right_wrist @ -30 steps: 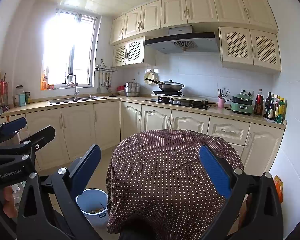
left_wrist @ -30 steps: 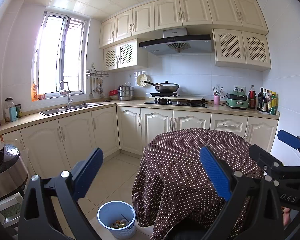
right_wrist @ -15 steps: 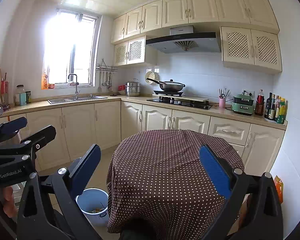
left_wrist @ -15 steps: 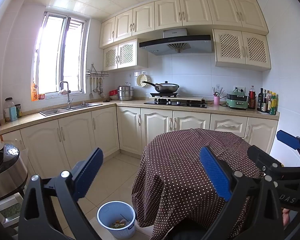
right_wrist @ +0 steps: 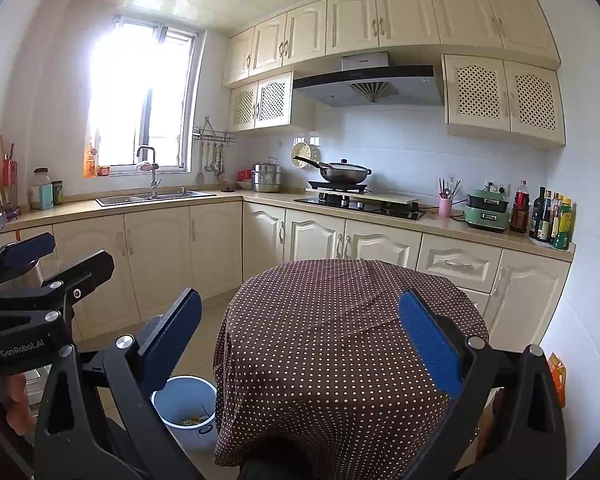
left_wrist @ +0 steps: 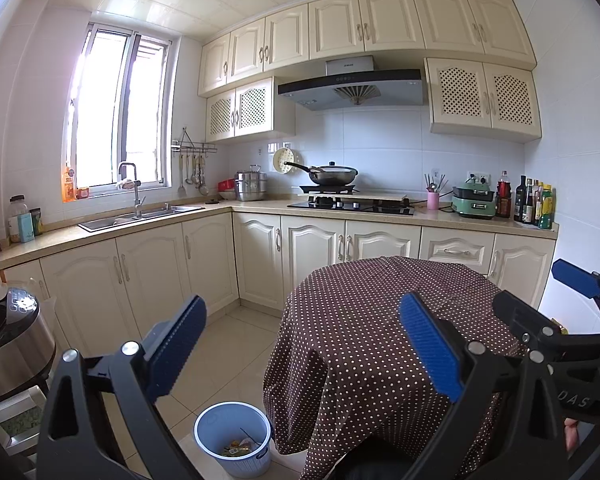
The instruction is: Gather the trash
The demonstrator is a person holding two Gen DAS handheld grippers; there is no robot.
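My left gripper (left_wrist: 300, 344) hangs level over the kitchen floor, its blue fingers (left_wrist: 176, 344) spread wide with nothing between them. My right gripper (right_wrist: 300, 340) is held the same way beside it, fingers (right_wrist: 428, 340) equally apart and bare.

The left view alone shows the rice cooker (left_wrist: 8, 344) at the far left edge. It also gives the clearer look into the blue trash bin (left_wrist: 233, 438), where a few scraps (left_wrist: 238, 447) lie at the bottom. It catches my right gripper from the side at the right edge, with fingertips of my right hand (left_wrist: 571, 436) under its body.

The right view alone shows an orange packet (right_wrist: 558, 376) low against the right wall, and my left gripper at its left edge with my left hand (right_wrist: 16, 400) wrapped below the handle. There the bin is half hidden behind my left finger.

The bin stands upright on the floor tiles, mouth upward, just beside the left flank of the round table (right_wrist: 340, 320) draped in a brown dotted cloth. The table top is bare in both views.

Both grippers point forward toward the stove (left_wrist: 352, 204) on the far worktop (left_wrist: 452, 216), well above the bin and apart from the cloth.
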